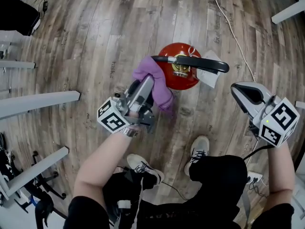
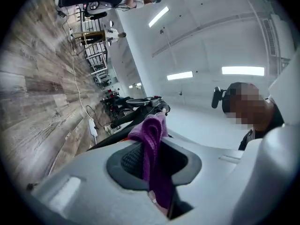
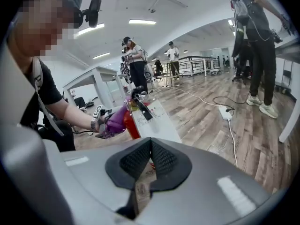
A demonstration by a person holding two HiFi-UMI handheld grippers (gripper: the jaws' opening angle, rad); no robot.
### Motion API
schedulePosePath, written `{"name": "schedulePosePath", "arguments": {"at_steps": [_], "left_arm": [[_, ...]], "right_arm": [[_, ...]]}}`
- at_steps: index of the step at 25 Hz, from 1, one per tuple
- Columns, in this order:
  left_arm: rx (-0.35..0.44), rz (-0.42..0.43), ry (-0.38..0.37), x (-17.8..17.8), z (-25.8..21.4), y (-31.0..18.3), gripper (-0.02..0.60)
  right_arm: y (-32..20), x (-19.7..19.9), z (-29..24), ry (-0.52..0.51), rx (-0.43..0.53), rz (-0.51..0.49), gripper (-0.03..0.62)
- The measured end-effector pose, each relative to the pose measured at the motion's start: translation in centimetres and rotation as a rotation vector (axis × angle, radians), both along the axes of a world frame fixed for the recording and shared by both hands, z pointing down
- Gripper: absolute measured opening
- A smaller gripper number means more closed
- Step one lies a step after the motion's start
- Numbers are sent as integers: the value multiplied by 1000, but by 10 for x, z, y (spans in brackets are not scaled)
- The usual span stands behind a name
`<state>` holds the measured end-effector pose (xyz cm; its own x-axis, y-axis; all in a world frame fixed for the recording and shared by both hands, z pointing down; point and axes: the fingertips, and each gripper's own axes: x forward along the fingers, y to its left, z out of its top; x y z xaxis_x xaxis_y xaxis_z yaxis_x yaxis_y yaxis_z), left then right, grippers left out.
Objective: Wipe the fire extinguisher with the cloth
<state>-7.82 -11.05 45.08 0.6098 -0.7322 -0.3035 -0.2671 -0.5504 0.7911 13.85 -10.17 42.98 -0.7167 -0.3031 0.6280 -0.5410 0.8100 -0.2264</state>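
A red fire extinguisher (image 1: 178,78) with a black handle (image 1: 202,63) stands upright on the wood floor, seen from above. My left gripper (image 1: 150,87) is shut on a purple cloth (image 1: 155,80), which lies against the extinguisher's left side near the top. In the left gripper view the cloth (image 2: 152,144) hangs pinched between the pads. My right gripper (image 1: 238,90) hovers to the right of the extinguisher, shut and empty. The right gripper view shows the extinguisher (image 3: 131,123), its white label (image 3: 157,121) and the cloth (image 3: 115,121) beyond the shut jaws (image 3: 150,161).
White table legs (image 1: 40,101) run along the left. A white cable (image 1: 228,23) crosses the floor behind the extinguisher. My own shoes (image 1: 198,151) stand just in front of it. Other people (image 3: 255,46) and a power strip (image 3: 226,112) are farther off.
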Motion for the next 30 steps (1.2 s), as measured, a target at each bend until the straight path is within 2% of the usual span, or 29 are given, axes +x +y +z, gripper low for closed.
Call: {"name": "schedulePosePath", "arguments": {"at_steps": [1,2,5,7,11,15,17,20,22,26,28,30], "left_arm": [[-7,-9,2,-3,8,1,71],[-27,-17,-27,-6,21,2,69],[-150,-16,-257,-7,91,6,58],[-241,-2,-357,-1,143,14,60],[-455,-66,-385,3,239,27,58],[-698,-37,-562,16,333,51,58],[-763,-40,-519,23,356,54,58],[-770,-51,-446,24,360,52,58],[-754,-13,-423,26,354,56,58],[-671,140,-357,39,315,60,58],[-589,239,-317,48,274,61,58],[-477,368,-263,64,212,65,58]], "right_arm": [[0,-2,10,2,9,-16,5],[0,-4,20,4,18,-31,5],[-3,-8,45,-6,39,-58,5],[-5,-10,60,-16,43,-63,5],[-2,-12,82,-34,39,-64,5],[6,-10,104,-42,8,-57,5],[11,-7,114,-36,-3,-54,5],[15,0,119,-30,-12,-49,5],[18,6,118,-33,-17,-35,5],[20,8,112,-46,-6,-16,5],[19,8,109,-47,6,-13,5],[17,9,105,-45,18,-6,5]]}}
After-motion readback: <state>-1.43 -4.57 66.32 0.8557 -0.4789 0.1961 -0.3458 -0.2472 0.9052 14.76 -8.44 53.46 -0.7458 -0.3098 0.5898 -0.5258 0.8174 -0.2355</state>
